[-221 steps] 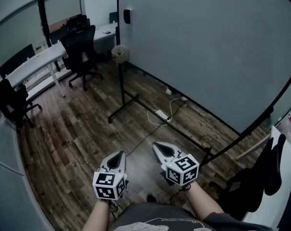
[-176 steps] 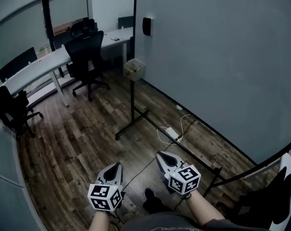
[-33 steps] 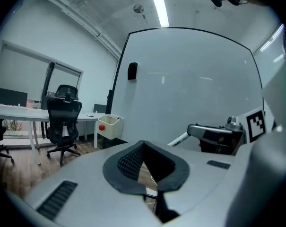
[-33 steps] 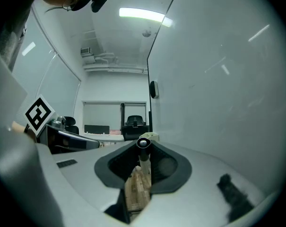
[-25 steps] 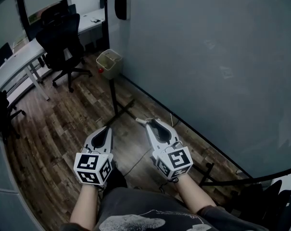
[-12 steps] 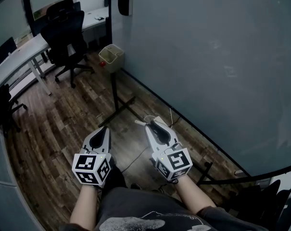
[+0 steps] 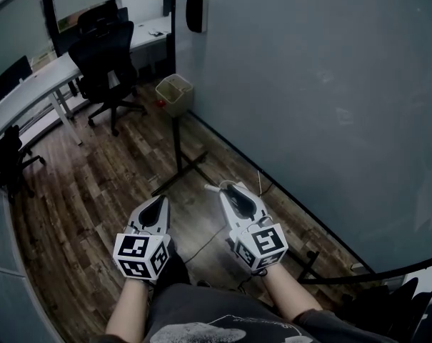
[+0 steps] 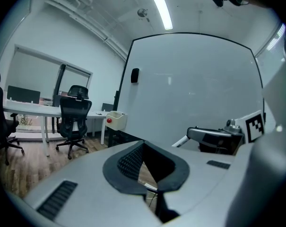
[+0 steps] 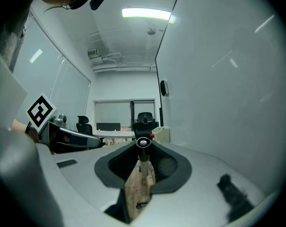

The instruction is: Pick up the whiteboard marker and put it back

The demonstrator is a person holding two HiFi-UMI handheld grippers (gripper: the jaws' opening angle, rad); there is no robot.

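pinching a slim, maybe cylindrical whiteboard marker (image 9: 143, 163) in right gripper (image 7: 232, 189).

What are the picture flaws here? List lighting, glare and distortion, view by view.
Head view: dim overall, fisheye bows the whiteboard edge, and faint light reflections sit on its surface. Left gripper view: the ceiling light strip blows out white, and the corners vignette to black. Right gripper view: the ceiling light glares, and the whiteboard marker is foreshortened, seen end-on.
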